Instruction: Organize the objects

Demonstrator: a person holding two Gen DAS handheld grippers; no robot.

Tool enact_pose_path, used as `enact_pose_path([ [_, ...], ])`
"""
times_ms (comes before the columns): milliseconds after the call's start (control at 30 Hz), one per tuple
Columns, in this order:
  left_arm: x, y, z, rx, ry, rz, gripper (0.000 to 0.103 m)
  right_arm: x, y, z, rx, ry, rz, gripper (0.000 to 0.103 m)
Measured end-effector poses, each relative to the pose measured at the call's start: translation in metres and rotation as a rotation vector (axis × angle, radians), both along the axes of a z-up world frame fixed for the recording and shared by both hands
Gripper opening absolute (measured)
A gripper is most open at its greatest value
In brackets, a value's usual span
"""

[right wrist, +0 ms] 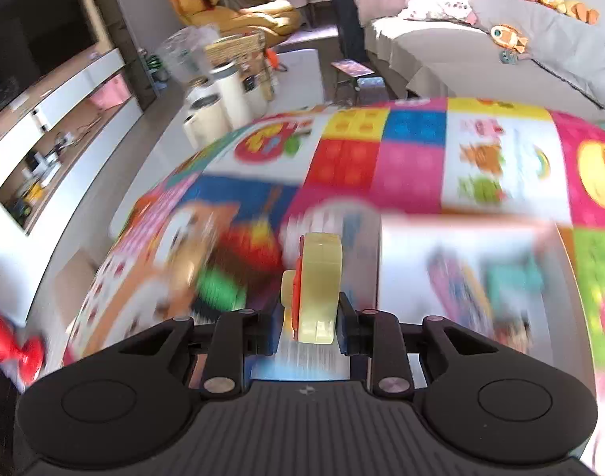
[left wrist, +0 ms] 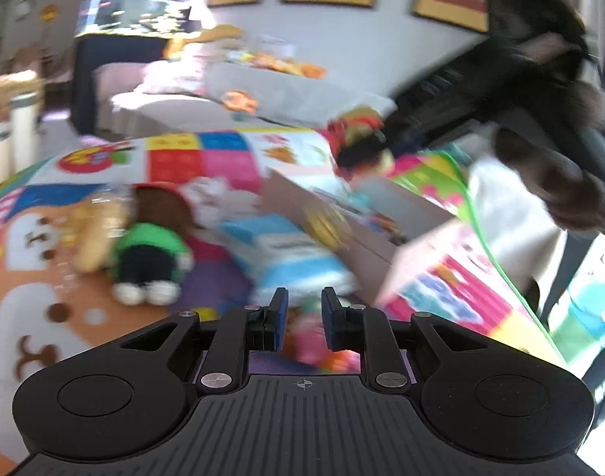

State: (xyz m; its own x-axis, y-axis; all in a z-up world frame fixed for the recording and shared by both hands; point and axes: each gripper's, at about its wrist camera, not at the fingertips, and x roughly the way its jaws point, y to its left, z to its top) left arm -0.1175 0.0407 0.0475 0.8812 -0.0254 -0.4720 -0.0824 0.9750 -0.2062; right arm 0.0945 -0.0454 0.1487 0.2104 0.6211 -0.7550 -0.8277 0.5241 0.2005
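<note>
My right gripper (right wrist: 308, 317) is shut on a pale yellow plastic toy (right wrist: 316, 285) with an orange-red side and holds it above the colourful play mat (right wrist: 413, 158). In the left wrist view the right gripper (left wrist: 366, 146) shows at the upper right, held over an open cardboard box (left wrist: 366, 246), with the toy (left wrist: 356, 123) blurred at its tip. My left gripper (left wrist: 304, 309) is open and empty, low over the mat. A doll in green with white shoes (left wrist: 147, 254) lies on the mat at left, and a blue and white pack (left wrist: 290, 250) lies ahead of my left fingers.
A grey sofa (right wrist: 481, 51) with soft toys stands beyond the mat. White canisters (right wrist: 223, 99) and a low TV unit (right wrist: 64, 119) are at the left. A red object (right wrist: 8, 345) shows at the left edge. A folded green-edged mat piece (left wrist: 473, 206) stands beside the box.
</note>
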Motion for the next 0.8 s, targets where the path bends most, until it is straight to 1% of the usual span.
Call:
enact_pose_path([
  [100,0.005,-0.027,-0.001,0.058,0.023,-0.035,0.02,-0.026,-0.042,-0.023,-0.017,0.056,0.028,0.026],
  [167,0.006,-0.036,-0.002,0.089,0.035,-0.024,0.02,-0.037,-0.061,-0.046,-0.049,0.084,0.035,0.026],
  [200,0.006,-0.039,-0.003,0.102,0.042,-0.012,0.02,-0.04,-0.069,-0.054,-0.055,0.082,0.026,0.027],
  [233,0.005,-0.041,-0.003,0.11,0.05,0.0,0.02,-0.04,-0.074,-0.061,-0.053,0.077,0.006,0.033],
  [267,0.005,-0.041,-0.004,0.119,0.057,0.015,0.02,-0.038,-0.078,-0.067,-0.043,0.074,-0.012,0.04],
  [300,0.004,-0.041,-0.003,0.132,0.068,0.037,0.02,-0.036,-0.08,-0.07,-0.024,0.062,-0.028,0.042],
  [367,0.002,-0.039,-0.003,0.147,0.09,0.066,0.02,-0.024,-0.074,-0.074,0.01,0.023,-0.056,0.043],
  [467,0.0,-0.034,-0.001,0.152,0.122,0.094,0.02,-0.008,-0.064,-0.078,0.064,0.003,-0.084,0.043],
  [533,-0.001,-0.035,-0.001,0.17,0.15,0.109,0.02,-0.001,-0.056,-0.079,0.084,-0.035,-0.113,0.043],
  [600,-0.005,-0.037,-0.001,0.18,0.169,0.116,0.02,-0.001,-0.06,-0.078,0.103,-0.059,-0.13,0.05],
  [667,-0.008,-0.042,0.0,0.178,0.167,0.104,0.02,-0.005,-0.074,-0.077,0.145,-0.044,-0.125,0.07],
  [700,-0.008,-0.046,0.001,0.178,0.161,0.088,0.02,-0.007,-0.084,-0.077,0.154,-0.047,-0.128,0.073],
  [767,-0.005,-0.056,0.001,0.184,0.15,0.053,0.02,-0.017,-0.106,-0.078,0.132,-0.088,-0.151,0.085],
  [800,-0.003,-0.06,0.001,0.186,0.148,0.044,0.02,-0.023,-0.12,-0.079,0.116,-0.111,-0.163,0.087],
])
